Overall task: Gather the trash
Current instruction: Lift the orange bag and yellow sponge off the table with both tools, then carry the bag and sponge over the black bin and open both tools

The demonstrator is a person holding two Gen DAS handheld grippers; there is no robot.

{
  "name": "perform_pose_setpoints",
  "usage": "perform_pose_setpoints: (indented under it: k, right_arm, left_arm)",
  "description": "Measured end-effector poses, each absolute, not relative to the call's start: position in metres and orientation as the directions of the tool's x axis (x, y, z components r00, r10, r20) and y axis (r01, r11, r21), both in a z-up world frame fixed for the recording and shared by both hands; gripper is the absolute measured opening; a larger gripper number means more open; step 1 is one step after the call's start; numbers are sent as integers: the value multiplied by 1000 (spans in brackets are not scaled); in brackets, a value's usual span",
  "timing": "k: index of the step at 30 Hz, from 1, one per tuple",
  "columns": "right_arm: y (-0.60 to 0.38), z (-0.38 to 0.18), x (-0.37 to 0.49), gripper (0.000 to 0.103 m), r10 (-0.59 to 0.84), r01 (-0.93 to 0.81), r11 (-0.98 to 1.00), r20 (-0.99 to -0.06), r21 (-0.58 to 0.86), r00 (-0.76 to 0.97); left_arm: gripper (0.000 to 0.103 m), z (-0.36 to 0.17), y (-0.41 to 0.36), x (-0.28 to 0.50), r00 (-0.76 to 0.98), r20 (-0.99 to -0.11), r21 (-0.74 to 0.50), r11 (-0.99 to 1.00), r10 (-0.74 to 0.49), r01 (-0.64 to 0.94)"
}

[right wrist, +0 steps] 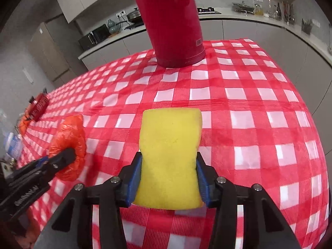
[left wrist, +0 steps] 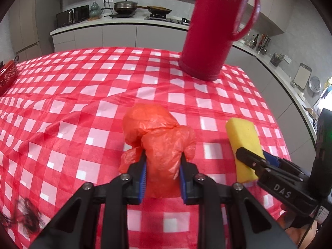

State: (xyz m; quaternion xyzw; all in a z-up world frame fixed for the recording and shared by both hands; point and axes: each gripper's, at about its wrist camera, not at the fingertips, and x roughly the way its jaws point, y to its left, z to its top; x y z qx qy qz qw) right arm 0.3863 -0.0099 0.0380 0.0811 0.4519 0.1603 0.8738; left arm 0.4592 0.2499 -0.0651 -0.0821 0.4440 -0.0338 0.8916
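Observation:
A crumpled orange plastic bag is pinched between the blue pads of my left gripper, just above the red-and-white checked tablecloth. In the right wrist view the same bag shows at the left with the left gripper on it. My right gripper is shut on a yellow sponge, its sides squeezed in by the pads. In the left wrist view that sponge and the right gripper appear at the right.
A tall red thermos jug with a handle stands at the far side of the table. A dark clump of hair-like threads lies near the left front edge. A red patterned tin sits at the far left. Kitchen counters run behind.

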Motion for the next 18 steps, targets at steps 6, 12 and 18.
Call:
perform_pose_setpoints:
  k: [6,12,18]
  right_arm:
    - [-43,50,360,51,399,-228,917,-737,327,546]
    - [-96,55,331,51,417,-216,908,-722,358,552]
    - [-168,58,304,51,394,-163,914,-716,372,576]
  left_arm:
    - [27,-54,218,439,619,-773,-175,985,-139,2]
    - [27,-49,166,415,615,-775,-168,985,-148,26]
    - [27,-43,103,397,608,-769,-178,980,-198,94]
